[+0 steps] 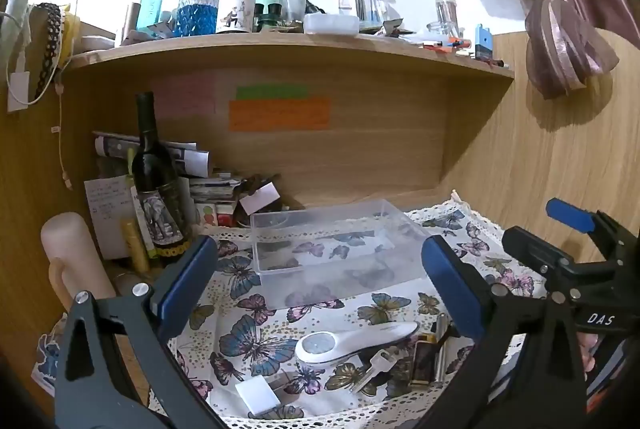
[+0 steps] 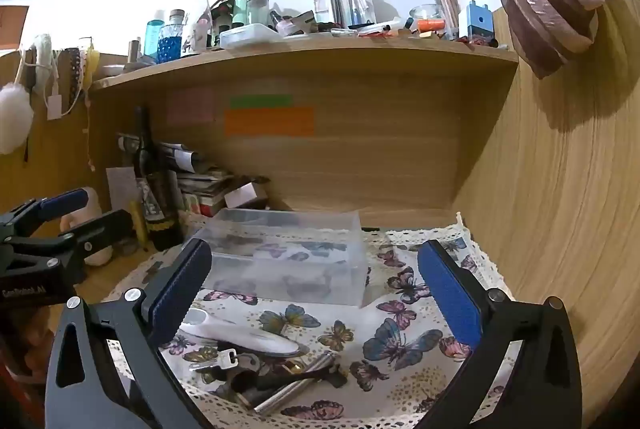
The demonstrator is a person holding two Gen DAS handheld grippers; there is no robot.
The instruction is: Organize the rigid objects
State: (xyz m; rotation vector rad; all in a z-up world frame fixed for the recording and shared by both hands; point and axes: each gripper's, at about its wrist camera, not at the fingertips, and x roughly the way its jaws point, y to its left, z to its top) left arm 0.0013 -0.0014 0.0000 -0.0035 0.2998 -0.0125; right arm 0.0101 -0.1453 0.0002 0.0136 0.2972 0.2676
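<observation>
A clear plastic bin sits on the butterfly cloth; it also shows in the right wrist view and looks empty. In front of it lie a white handheld magnifier, a silver key, a small white block, a dark gold-edged lighter and a metal tube. My left gripper is open and empty above the cloth. My right gripper is open and empty over the items. The key and magnifier lie near its left finger.
A dark wine bottle, a pale candle, papers and small boxes crowd the back left. A wooden shelf overhead carries several bottles and jars. A wooden wall closes the right side. A tied curtain hangs upper right.
</observation>
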